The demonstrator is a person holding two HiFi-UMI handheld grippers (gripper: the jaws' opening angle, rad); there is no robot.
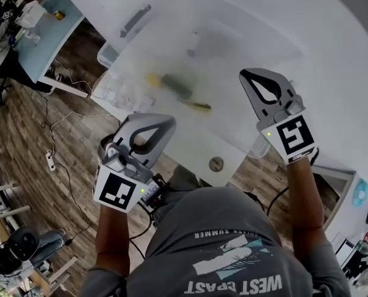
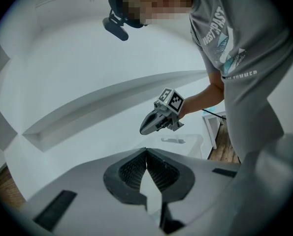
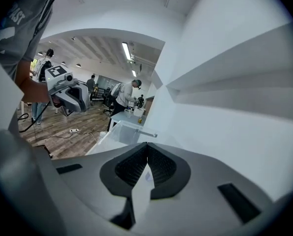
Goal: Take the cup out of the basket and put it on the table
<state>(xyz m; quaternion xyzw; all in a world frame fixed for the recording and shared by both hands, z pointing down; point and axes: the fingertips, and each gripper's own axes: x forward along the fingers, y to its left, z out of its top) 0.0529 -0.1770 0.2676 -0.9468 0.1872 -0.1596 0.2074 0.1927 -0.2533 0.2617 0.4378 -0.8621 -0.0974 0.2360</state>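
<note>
I find the left tool (image 1: 162, 127) and right tool (image 1: 253, 82) both closed tip to tip, gripping nothing, at the near edge of the bench (image 1: 332, 54). The clear basket (image 1: 109, 57) sits just beyond them. Its contents are blurred, so I cannot make out the cup.

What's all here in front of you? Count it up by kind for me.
Grippers: 2, left gripper and right gripper, both shut, empty
Basket: 1
Yellow-green thing inside, too blurred to name: 1
Table: 1
Total: 5
</note>
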